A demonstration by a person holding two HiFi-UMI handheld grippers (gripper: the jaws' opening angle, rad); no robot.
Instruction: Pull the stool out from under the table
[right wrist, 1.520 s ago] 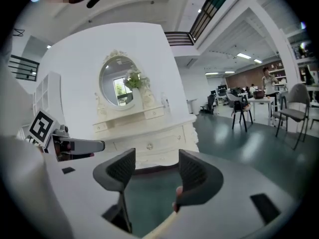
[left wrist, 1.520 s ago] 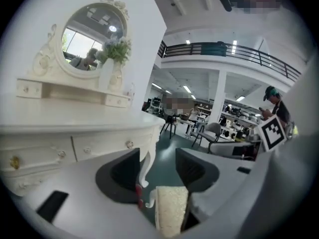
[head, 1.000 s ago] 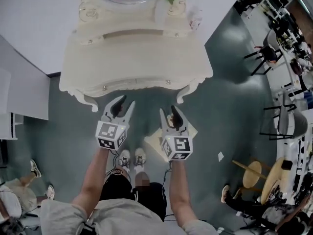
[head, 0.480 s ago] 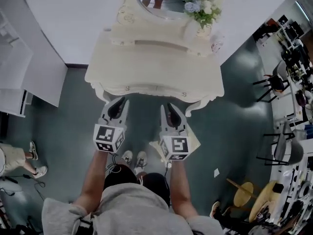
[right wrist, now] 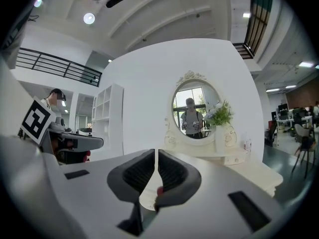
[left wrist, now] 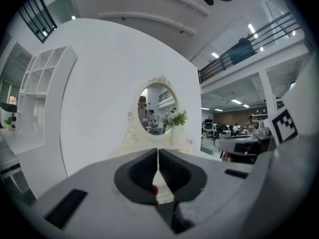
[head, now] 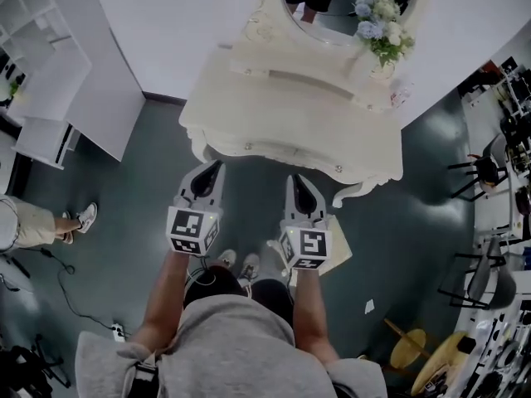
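- Reads bright and even in the head view, lit from overhead; throws only a soft shadow on the dark floor under the bench.
- Bends hard toward the edges, fisheye-style, with black corners in both gripper views.
- Blows out to pure white at the ceiling light; washes flat on the wall.
- Goes soft in the nearest foreground of both gripper views; sharpens toward the mirror.

White wall, dark teal floor, white shelving
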